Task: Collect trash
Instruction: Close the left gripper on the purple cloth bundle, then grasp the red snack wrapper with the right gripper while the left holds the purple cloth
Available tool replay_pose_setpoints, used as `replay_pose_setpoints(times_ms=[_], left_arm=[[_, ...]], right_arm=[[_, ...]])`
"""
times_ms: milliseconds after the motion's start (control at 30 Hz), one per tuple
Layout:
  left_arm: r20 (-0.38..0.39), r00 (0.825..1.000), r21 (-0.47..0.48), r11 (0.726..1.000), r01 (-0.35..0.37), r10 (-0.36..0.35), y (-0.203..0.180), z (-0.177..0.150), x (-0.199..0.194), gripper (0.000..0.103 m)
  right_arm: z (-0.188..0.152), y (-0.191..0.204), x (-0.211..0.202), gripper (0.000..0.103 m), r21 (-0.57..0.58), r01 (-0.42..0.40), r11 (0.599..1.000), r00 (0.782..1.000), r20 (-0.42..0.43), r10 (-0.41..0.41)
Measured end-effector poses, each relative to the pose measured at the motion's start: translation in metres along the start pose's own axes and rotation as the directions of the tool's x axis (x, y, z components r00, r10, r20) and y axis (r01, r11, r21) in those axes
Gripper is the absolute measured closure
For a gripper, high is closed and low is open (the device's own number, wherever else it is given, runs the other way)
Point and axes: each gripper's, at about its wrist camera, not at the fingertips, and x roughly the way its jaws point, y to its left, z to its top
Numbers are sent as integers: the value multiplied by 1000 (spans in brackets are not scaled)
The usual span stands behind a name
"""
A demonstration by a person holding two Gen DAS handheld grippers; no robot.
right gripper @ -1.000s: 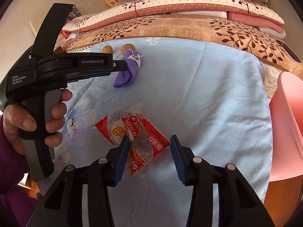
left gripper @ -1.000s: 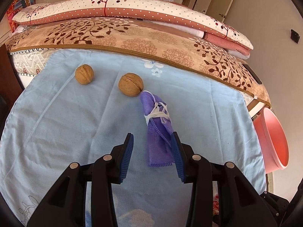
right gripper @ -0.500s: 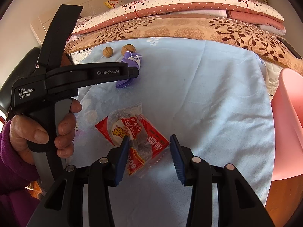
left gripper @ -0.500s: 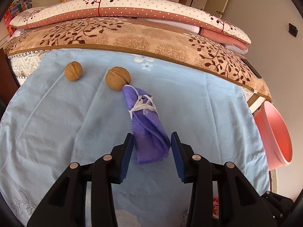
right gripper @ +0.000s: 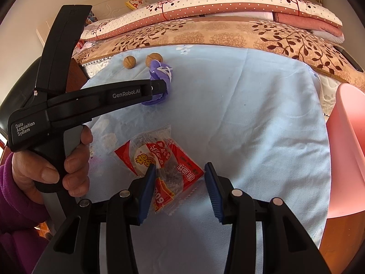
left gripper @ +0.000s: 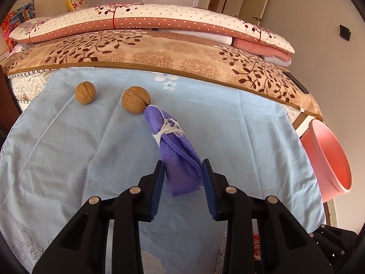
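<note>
Nearest the right claw (right gripper: pixel 179 182), a red snack wrapper (right gripper: pixel 159 169) lies flat on the blue sheet (right gripper: pixel 251 118); the jaws stand apart around its near end, the left pad touching it, not yet clamped. Farther up the bed, the left claw (left gripper: pixel 182 178) has just been narrowing on the tail of a purple cloth bundle (left gripper: pixel 175 150) tied with white string; the cloth sits between the pads, the right pad just short of it, so the claw still counts as apart. To do this well, I judge the left should close low on the thick folded part, not the frayed edge, then lift straight up. Beyond lie two walnuts (left gripper: pixel 135 99), one touching the cloth's tip. The pink bin (left gripper: pixel 326 159) waits off the bed's right edge.
</note>
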Motion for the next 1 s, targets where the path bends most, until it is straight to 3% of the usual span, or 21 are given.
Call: replay_pose_setpoints(times_ms=[1000], left_arm=[[2, 999, -41, 999, 34, -34, 6, -1, -3, 72]], right_arm=[[-1, 2, 0, 60, -10, 43, 999, 999, 9, -42]])
